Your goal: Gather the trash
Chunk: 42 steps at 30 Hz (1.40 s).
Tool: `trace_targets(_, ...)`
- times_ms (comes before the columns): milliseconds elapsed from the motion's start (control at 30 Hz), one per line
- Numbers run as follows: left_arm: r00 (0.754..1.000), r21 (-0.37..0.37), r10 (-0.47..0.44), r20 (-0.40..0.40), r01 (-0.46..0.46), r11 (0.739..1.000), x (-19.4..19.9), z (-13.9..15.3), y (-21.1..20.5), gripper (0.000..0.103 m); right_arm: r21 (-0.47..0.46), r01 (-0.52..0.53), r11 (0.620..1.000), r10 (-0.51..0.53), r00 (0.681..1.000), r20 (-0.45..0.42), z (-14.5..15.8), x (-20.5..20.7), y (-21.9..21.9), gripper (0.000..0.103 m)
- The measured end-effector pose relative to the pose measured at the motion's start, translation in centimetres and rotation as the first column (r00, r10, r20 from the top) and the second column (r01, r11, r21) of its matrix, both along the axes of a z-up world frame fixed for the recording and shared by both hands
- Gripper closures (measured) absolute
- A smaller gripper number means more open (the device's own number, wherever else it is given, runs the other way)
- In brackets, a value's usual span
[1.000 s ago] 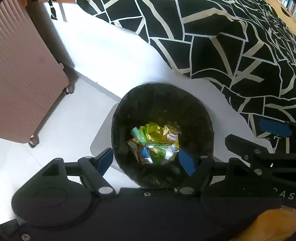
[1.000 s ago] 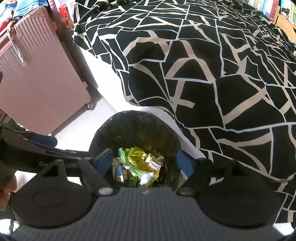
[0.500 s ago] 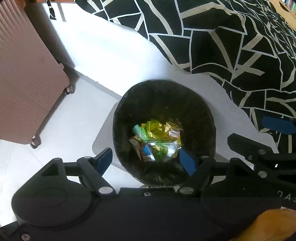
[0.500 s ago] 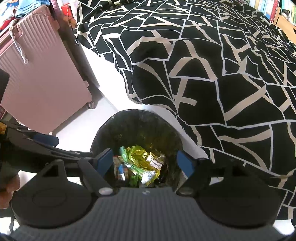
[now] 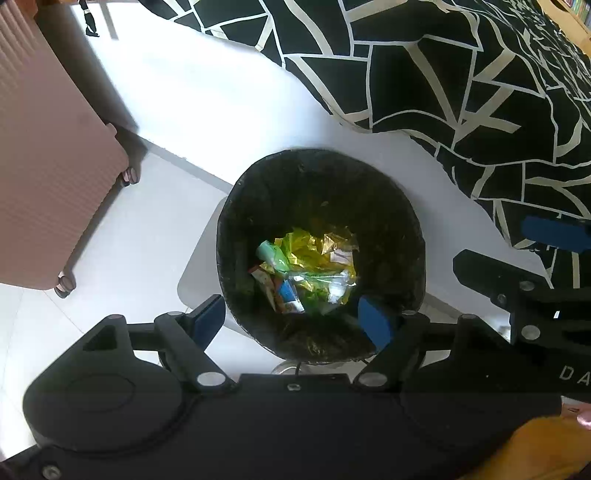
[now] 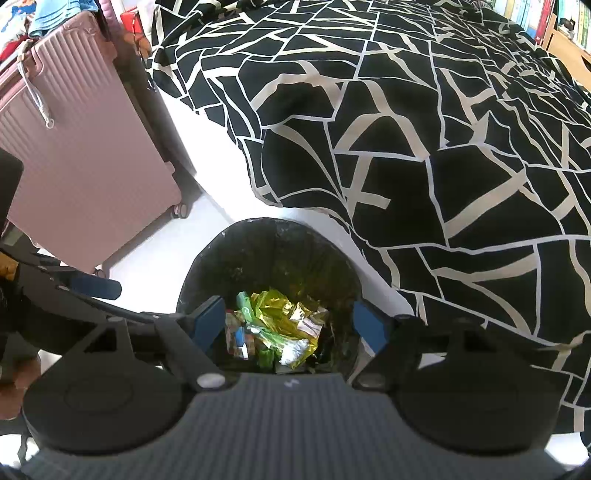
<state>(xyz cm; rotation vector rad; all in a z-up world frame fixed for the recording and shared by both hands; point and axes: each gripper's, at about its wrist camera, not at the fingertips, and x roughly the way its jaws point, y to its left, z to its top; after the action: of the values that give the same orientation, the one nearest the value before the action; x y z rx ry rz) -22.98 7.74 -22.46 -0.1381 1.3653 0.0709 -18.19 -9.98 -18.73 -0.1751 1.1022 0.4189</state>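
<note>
A round trash bin lined with a black bag [image 5: 388,221] [image 6: 273,251] stands on the white floor beside the bed. At its bottom lie crumpled wrappers [image 5: 310,266] [image 6: 280,325], yellow-gold foil, green plastic and a small blue-and-red packet. My left gripper [image 5: 291,321] hangs above the bin's near rim, open, nothing between its blue pads. My right gripper [image 6: 290,325] also hovers over the bin, open and empty. The right gripper's arm shows at the right edge of the left wrist view, and the left one at the left edge of the right wrist view.
A pink ribbed suitcase [image 5: 44,166] [image 6: 81,170] on wheels stands left of the bin. A bed with a black-and-cream patterned cover [image 5: 461,92] [image 6: 424,129] fills the right and far side. White floor [image 5: 129,240] lies between suitcase and bin. Bookshelves [image 6: 554,26] stand far right.
Both grippers have risen and drawn back slightly, so the bin looks a little smaller and lower in each view. Both stay open and empty.
</note>
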Motion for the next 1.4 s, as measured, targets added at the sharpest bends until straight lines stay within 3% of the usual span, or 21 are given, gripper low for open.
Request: trace_targets(1400, 0.999, -0.005, 0.040, -0.030, -0.040, 0.999, 0.09, -0.93, 0.55, 0.025, -0.009, 0.031, 0.999, -0.031, 0.999, -0.021, -0.52, 0.04, 0.20, 0.017)
